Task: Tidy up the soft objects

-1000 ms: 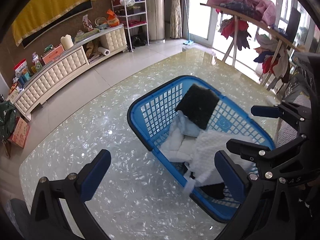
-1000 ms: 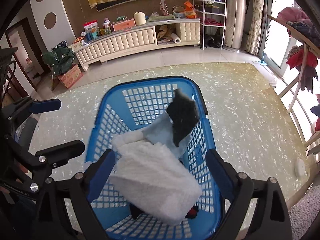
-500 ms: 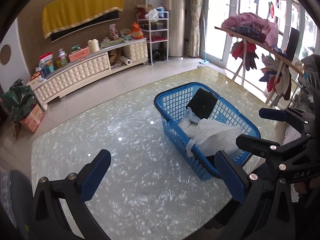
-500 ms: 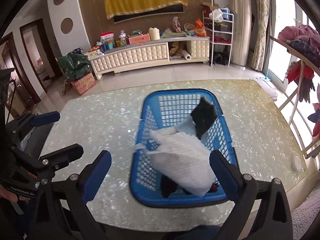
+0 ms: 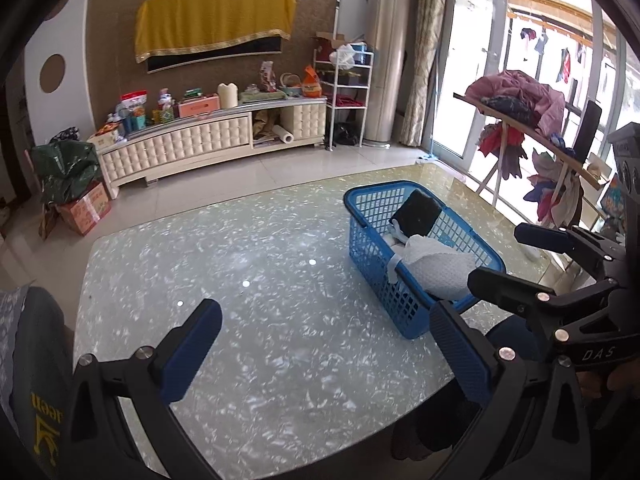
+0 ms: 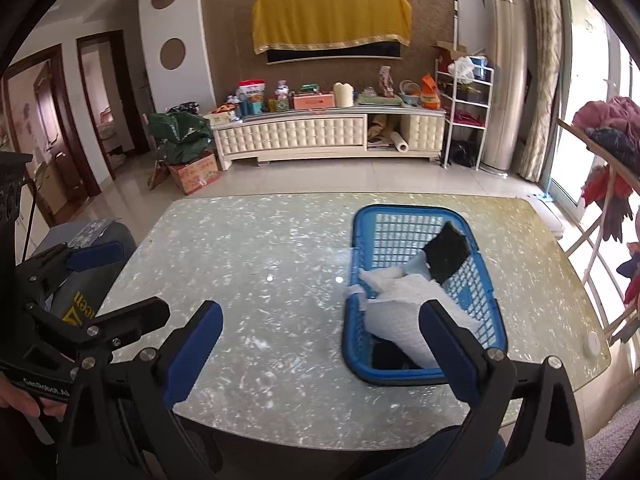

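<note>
A blue plastic basket (image 5: 362,200) (image 6: 490,304) stands on the right side of the marbled table. In it lie a white textured cloth (image 5: 436,270) (image 6: 400,316), a pale blue cloth (image 6: 418,268) and a black cloth (image 5: 418,212) (image 6: 448,252) leaning on the far wall. My left gripper (image 5: 324,354) is open and empty, held back above the table's near edge; it also shows in the right wrist view (image 6: 116,280). My right gripper (image 6: 320,350) is open and empty, above the near edge, left of the basket; it also shows in the left wrist view (image 5: 520,256).
The table (image 5: 260,280) (image 6: 260,280) is glossy and reflective. A drying rack with clothes (image 5: 532,120) stands to the right by the window. A long cream cabinet (image 6: 320,136) with clutter lines the far wall. A small white disc (image 6: 593,343) lies near the table's right corner.
Both grippers have pulled back and up from the basket; it now looks smaller and farther away. The cloths stay in the basket. Both grippers stay open.
</note>
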`<state>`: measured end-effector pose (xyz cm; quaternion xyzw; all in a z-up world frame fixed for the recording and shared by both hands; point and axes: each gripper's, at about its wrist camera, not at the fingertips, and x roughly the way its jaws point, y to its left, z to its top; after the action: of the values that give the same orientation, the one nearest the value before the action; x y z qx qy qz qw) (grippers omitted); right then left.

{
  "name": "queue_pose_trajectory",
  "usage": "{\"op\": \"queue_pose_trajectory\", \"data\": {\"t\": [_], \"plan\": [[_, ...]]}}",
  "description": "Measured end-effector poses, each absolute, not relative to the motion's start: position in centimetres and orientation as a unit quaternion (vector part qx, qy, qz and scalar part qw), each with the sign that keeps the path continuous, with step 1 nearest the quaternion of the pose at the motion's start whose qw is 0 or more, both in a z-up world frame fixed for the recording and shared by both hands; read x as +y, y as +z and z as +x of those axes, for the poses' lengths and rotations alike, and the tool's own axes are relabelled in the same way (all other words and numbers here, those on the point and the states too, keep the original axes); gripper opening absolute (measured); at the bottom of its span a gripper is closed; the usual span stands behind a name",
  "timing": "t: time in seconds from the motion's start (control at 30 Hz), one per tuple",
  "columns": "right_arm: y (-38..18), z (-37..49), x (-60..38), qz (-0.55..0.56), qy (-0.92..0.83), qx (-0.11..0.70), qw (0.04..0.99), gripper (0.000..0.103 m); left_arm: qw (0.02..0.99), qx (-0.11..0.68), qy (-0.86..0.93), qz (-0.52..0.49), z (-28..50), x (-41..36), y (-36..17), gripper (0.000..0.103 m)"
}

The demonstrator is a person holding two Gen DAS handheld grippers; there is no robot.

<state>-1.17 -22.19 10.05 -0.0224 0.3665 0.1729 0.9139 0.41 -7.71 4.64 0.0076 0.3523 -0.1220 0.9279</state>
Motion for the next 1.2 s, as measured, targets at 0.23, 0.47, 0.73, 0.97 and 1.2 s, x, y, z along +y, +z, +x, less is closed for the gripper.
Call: {"op": "queue_pose_trajectory", "data": {"t": [0.23,0.47,0.73,0.97,1.2], "plan": [[10.2,-1.3,-21.4,-0.028,0.181,0.352,0.918,0.099,0.934,0.341,-0.108,-0.006,-1.4,-6.3,5.0,0.103],[10.1,-1.8,-21.8,-0.029,0.18,0.342,0.922,0.099,0.937,0.33,-0.111,-0.004,-2.3,-6.0,5.4,0.103],[9.8,-2.4,-21.9,-0.03,0.176,0.339,0.923,0.099,0.938,0.328,-0.113,-0.004,-2.6,-6.2,5.4,0.103],[9.7,-2.9,-21.9,-0.028,0.175,0.339,0.924,0.099,0.937,0.328,-0.117,-0.001,-2.8,-6.3,5.7,0.103],[9.7,-3.2,-22.1,-0.024,0.173,0.34,0.924,0.099,0.936,0.331,-0.116,-0.003,-2.8,-6.3,5.8,0.103]]}}
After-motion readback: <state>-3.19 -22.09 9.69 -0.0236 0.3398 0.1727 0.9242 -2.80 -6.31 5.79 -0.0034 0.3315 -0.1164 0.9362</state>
